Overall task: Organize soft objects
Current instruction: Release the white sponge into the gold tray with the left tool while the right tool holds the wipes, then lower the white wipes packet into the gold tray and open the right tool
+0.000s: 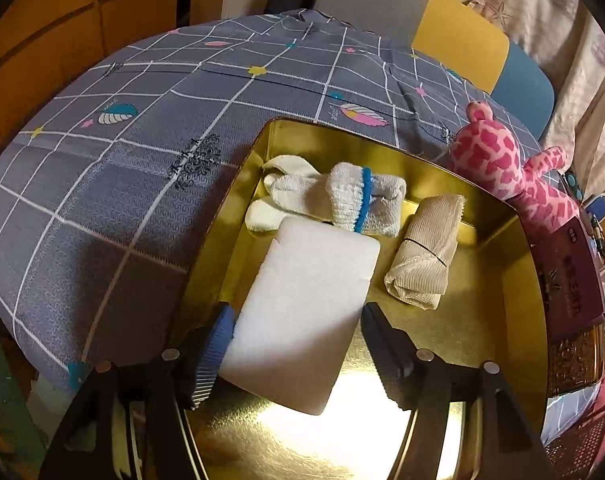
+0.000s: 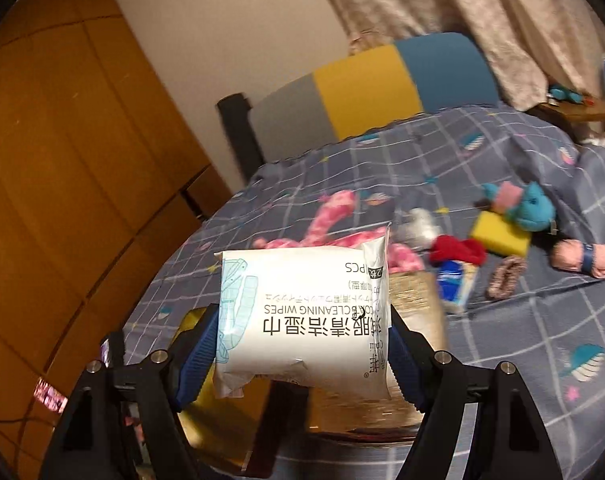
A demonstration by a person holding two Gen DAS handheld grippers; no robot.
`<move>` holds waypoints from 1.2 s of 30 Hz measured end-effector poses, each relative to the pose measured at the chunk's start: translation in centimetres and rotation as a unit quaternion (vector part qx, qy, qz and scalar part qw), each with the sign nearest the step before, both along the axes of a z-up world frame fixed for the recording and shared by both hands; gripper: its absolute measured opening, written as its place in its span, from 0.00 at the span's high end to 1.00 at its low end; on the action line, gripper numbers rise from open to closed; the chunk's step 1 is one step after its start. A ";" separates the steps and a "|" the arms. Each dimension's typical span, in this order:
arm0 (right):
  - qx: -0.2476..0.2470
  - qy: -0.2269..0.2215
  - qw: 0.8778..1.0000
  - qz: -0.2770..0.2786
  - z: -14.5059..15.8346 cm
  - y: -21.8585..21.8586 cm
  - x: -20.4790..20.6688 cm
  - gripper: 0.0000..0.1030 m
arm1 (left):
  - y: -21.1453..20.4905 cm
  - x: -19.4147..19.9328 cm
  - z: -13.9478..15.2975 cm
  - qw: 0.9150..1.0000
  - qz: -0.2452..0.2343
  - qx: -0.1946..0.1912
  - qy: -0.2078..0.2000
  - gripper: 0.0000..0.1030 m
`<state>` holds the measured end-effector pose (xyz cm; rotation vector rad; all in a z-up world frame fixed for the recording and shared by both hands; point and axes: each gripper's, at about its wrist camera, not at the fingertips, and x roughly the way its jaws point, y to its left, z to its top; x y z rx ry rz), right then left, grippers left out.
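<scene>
A gold tin (image 1: 382, 148) stands on the bed. A white sponge block (image 1: 302, 300) lies inside it, with a pair of white socks with a blue stripe (image 1: 342, 196) and a rolled beige cloth (image 1: 422, 256). My left gripper (image 1: 298, 352) is open over the tin. The sponge lies between its fingers; the left pad (image 1: 214, 352) is at its edge, and the right pad (image 1: 386, 352) stands clear of it. My right gripper (image 2: 302, 352) is shut on a white pack of cleaning wipes (image 2: 302, 304) and holds it above the bed.
A pink spotted plush (image 1: 498, 160) leans on the tin's far right corner, with a maroon box (image 1: 570, 280) beside it. On the grey checked sheet (image 2: 502, 340) lie a blue plush (image 2: 530, 208), a yellow sponge (image 2: 498, 236), a red cloth (image 2: 458, 250) and other small items. An orange wardrobe (image 2: 62, 160) stands left.
</scene>
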<state>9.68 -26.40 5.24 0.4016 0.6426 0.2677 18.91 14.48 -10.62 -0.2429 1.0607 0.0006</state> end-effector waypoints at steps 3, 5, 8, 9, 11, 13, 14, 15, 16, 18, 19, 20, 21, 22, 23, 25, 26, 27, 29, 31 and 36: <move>-0.002 0.001 1.000 0.024 0.0 2.4 0.2 0.25 | 0.0 0.1 0.1 1.000 -0.007 0.005 -0.003 0.31; -0.003 0.004 0.999 0.037 -0.3 3.7 0.5 0.25 | 0.1 0.1 0.1 1.000 -0.008 0.000 -0.004 0.31; -0.001 0.010 0.998 0.054 -0.6 5.3 0.8 0.25 | 0.7 -0.3 0.6 0.999 -0.006 -0.030 -0.014 0.31; -0.001 0.012 0.998 0.060 -0.7 5.9 0.9 0.25 | 0.9 -0.7 0.8 0.999 -0.006 -0.045 -0.020 0.31; -0.002 0.015 0.997 0.074 -0.9 7.0 1.1 0.25 | 1.3 -1.5 1.2 0.997 0.003 -0.068 -0.031 0.31; -0.010 0.018 0.996 0.087 -1.0 8.3 1.3 0.25 | 1.5 -2.4 1.5 0.996 0.008 -0.078 -0.037 0.31; -0.015 0.020 0.995 0.093 -1.2 8.9 1.5 0.25 | 1.5 -2.8 1.7 0.996 0.007 -0.082 -0.040 0.31; -0.020 0.023 0.994 0.101 -1.4 9.6 1.8 0.25 | 1.5 -3.3 1.8 0.995 0.005 -0.085 -0.043 0.31; -0.026 0.028 0.993 0.110 -1.7 10.4 2.1 0.25 | 1.4 -3.7 1.9 0.995 0.004 -0.085 -0.045 0.31; -0.037 0.036 0.991 0.124 -2.3 11.5 2.7 0.25 | 1.2 -4.4 2.1 0.995 -0.002 -0.084 -0.047 0.31; -0.046 0.041 0.989 0.133 -2.7 12.3 3.1 0.25 | 1.1 -4.7 2.1 0.995 -0.004 -0.084 -0.047 0.31; -0.056 0.046 0.987 0.141 -3.1 13.0 3.4 0.25 | 1.1 -5.0 2.1 0.995 -0.005 -0.086 -0.048 0.31; -0.070 0.051 0.985 0.151 -3.6 13.9 3.8 0.25 | 1.0 -5.3 2.2 0.995 -0.007 -0.087 -0.049 0.31; -0.082 0.055 0.982 0.159 -3.9 14.6 4.2 0.25 | 1.1 -5.6 2.2 0.995 -0.008 -0.088 -0.051 0.31; -0.098 0.059 0.979 0.170 -4.3 15.5 4.6 0.25 | 1.0 -5.9 2.3 0.995 -0.009 -0.088 -0.052 0.31; -0.126 0.067 0.972 0.186 -5.2 16.9 5.4 0.25 | 1.0 -6.3 2.3 0.995 -0.010 -0.085 -0.054 0.31; -0.141 0.071 0.968 0.195 -5.7 17.5 5.9 0.25 | 1.0 -6.4 2.2 0.995 -0.010 -0.085 -0.053 0.31; -0.157 0.077 0.963 0.204 -6.1 18.2 6.3 0.25 | 1.1 -6.6 2.2 0.995 -0.010 -0.087 -0.052 0.31; -0.196 0.087 0.952 0.218 -7.1 19.3 7.4 0.25 | 1.2 -6.8 2.1 0.994 -0.009 -0.093 -0.050 0.31; -0.235 0.094 0.939 0.233 -7.9 20.3 8.3 0.25 | 1.4 -7.0 2.1 0.994 -0.007 -0.095 -0.051 0.31; -0.324 0.114 0.902 0.260 -9.9 22.7 10.3 0.25 | 2.0 -7.3 2.1 0.993 0.000 -0.103 -0.052 0.31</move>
